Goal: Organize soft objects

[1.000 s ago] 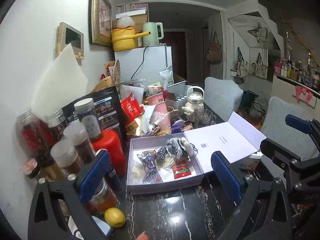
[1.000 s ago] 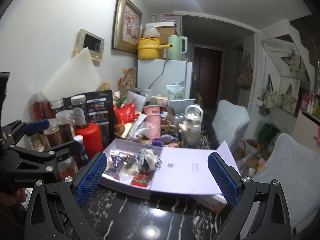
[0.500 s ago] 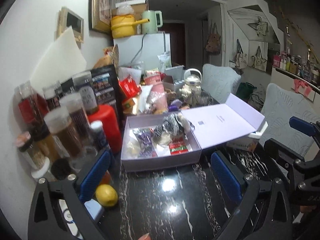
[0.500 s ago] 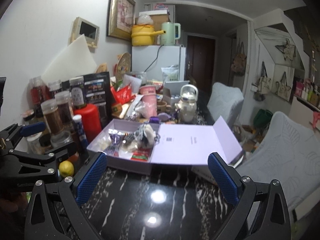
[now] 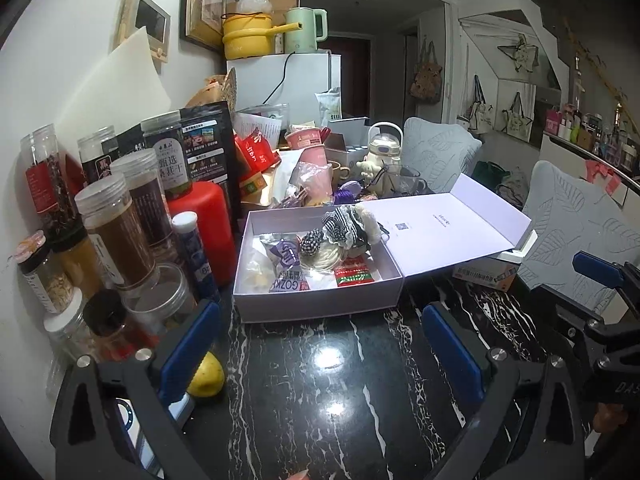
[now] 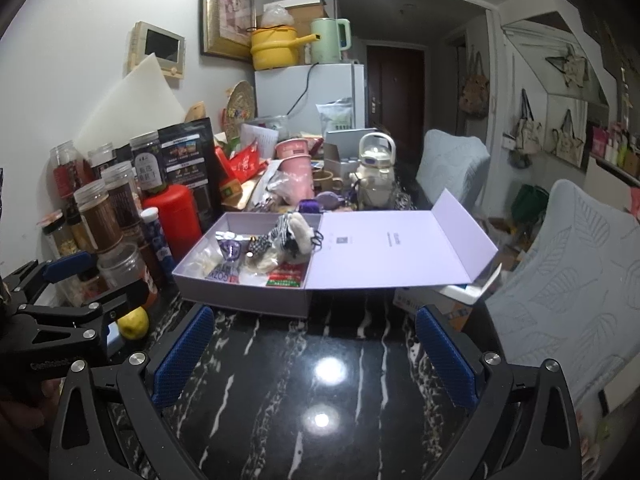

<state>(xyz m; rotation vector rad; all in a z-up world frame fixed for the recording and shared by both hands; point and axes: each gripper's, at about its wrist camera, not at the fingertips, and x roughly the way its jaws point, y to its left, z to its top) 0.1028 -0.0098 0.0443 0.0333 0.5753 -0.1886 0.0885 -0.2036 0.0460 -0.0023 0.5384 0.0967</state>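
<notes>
An open lilac box [image 5: 320,304] [image 6: 240,290] stands on the black marble table, its lid [image 5: 448,232] [image 6: 384,248] folded out to the right. Inside lie checked and striped fabric scrunchies [image 5: 340,228] [image 6: 286,234], a fluffy white one [image 6: 300,230] and snack packets [image 5: 352,274]. My left gripper [image 5: 320,344] is open and empty, held back over the table in front of the box. My right gripper [image 6: 312,354] is open and empty too, in front of the box and lid.
Several jars [image 5: 116,232], a red canister [image 5: 204,220] and a blue tube [image 5: 196,248] crowd the table's left. A lemon [image 5: 206,376] [image 6: 134,322] lies near the left gripper. Cups, a white kettle [image 6: 376,168] and clutter stand behind the box. Padded chairs [image 6: 568,272] stand right.
Both grippers have drawn back and tilted down from the box, so more of the black tabletop shows in front of it. Both stay open and empty.
</notes>
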